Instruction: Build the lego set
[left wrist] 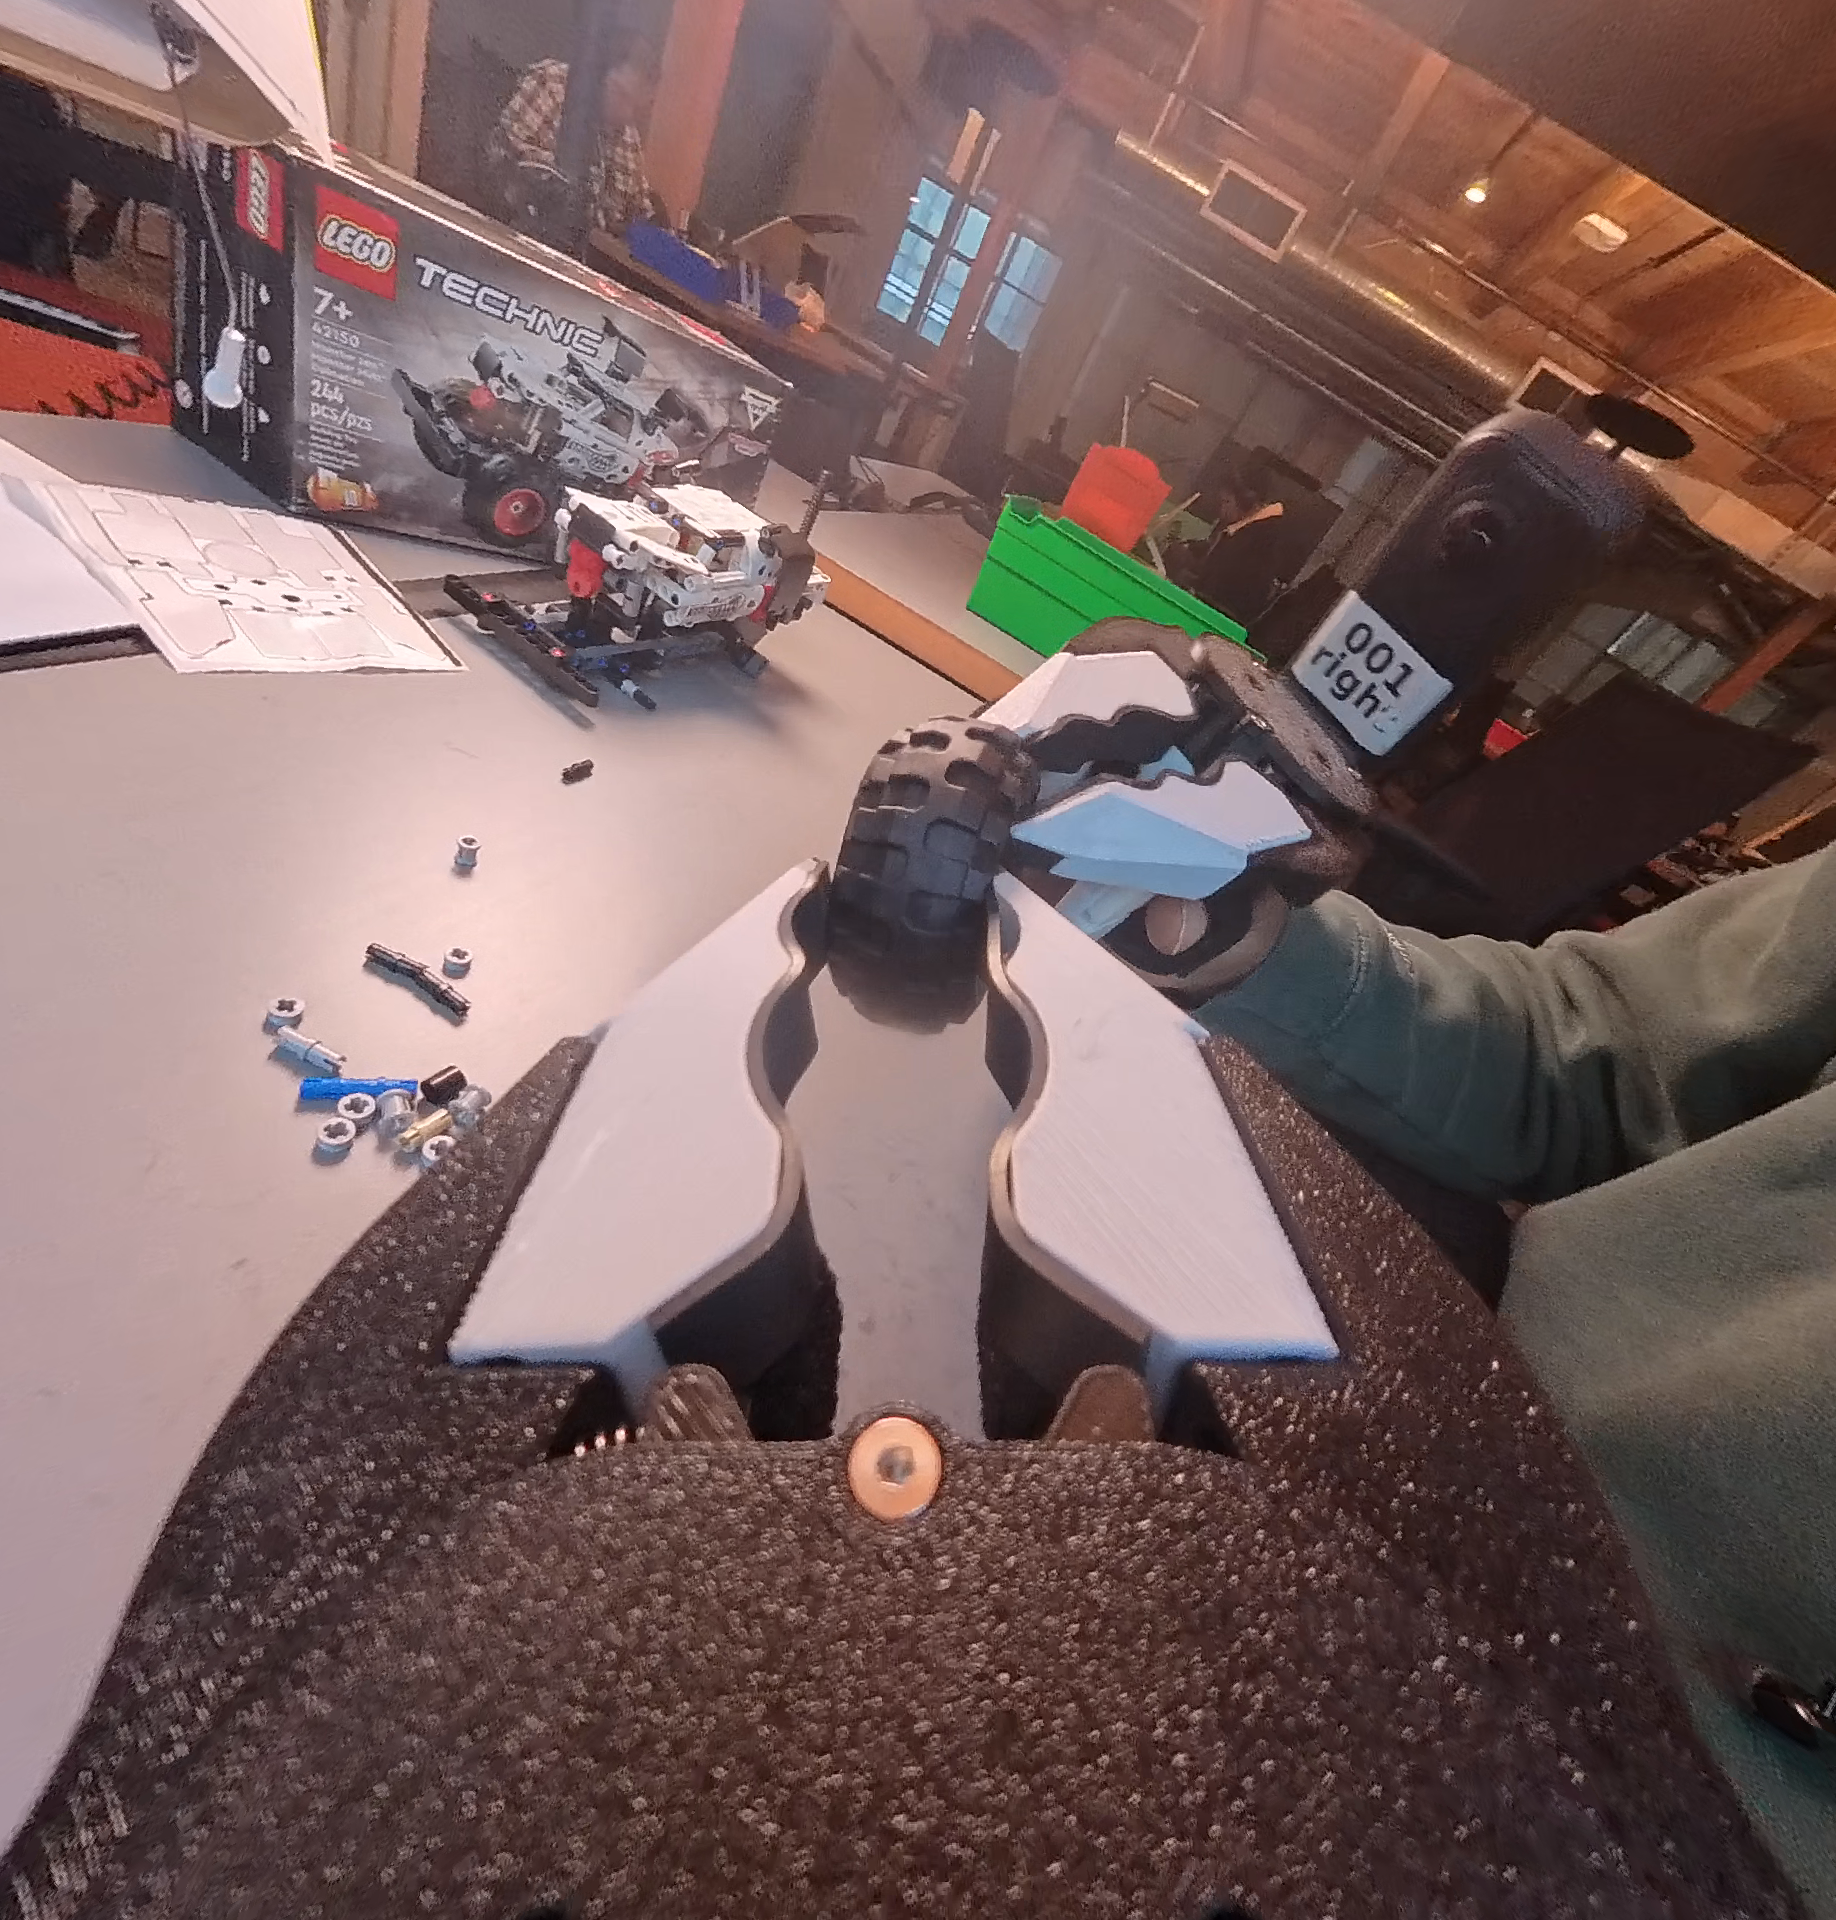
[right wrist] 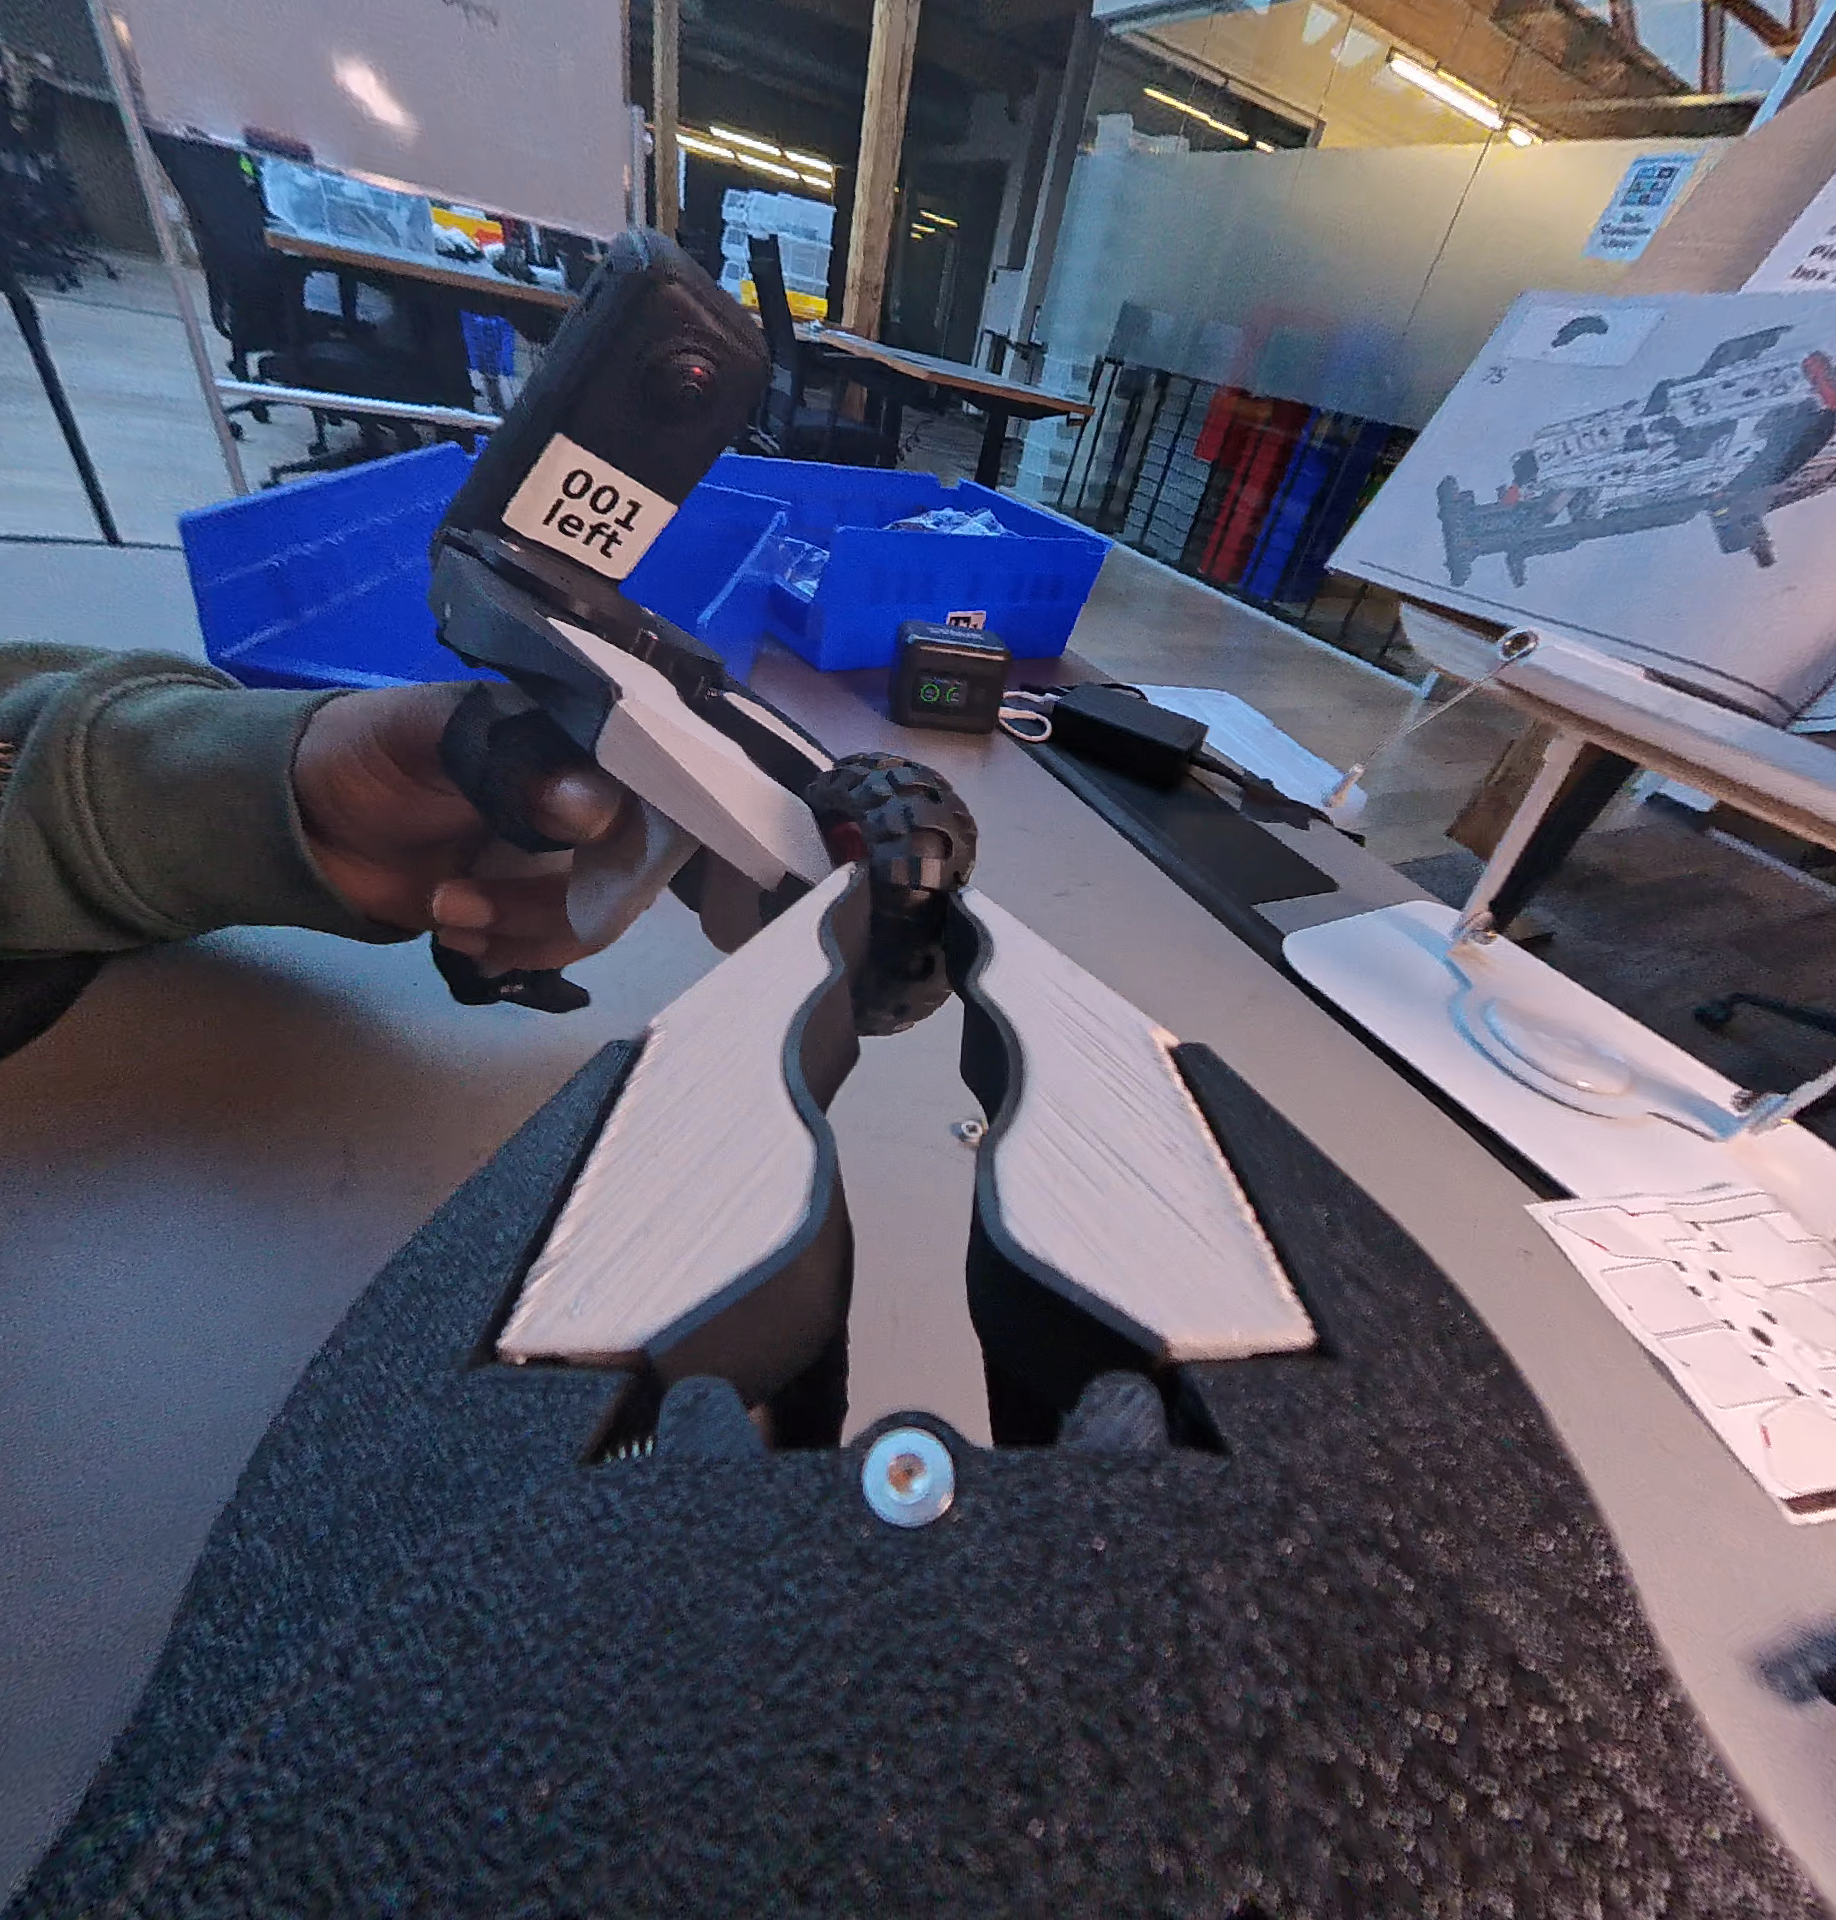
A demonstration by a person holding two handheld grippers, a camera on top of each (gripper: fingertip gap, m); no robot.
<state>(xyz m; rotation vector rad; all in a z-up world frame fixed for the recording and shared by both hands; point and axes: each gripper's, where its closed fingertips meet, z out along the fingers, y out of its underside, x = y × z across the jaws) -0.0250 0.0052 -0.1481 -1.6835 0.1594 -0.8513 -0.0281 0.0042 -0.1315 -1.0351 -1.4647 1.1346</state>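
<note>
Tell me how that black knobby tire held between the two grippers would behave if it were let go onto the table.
The tire is round, so it would probably roll across the flat grey table. Its chunky tread looks rubbery, likely grippy rather than slippery against the left gripper and right gripper. It seems small and light, unlikely to break.

warm dim indoor light, fisheye bending at edges, blurred backgrounds.

The knobbly black rubber tyre [left wrist: 929,852] looks matt and deeply treaded. The left tongs [left wrist: 909,883] and right tongs [right wrist: 903,914] have ridged pale-grey plastic fingers [left wrist: 675,1122] on grainy black bodies. The smooth grey counter [left wrist: 166,883] has a dull sheen; the printed cardboard box [left wrist: 457,395] looks glossy.
</note>
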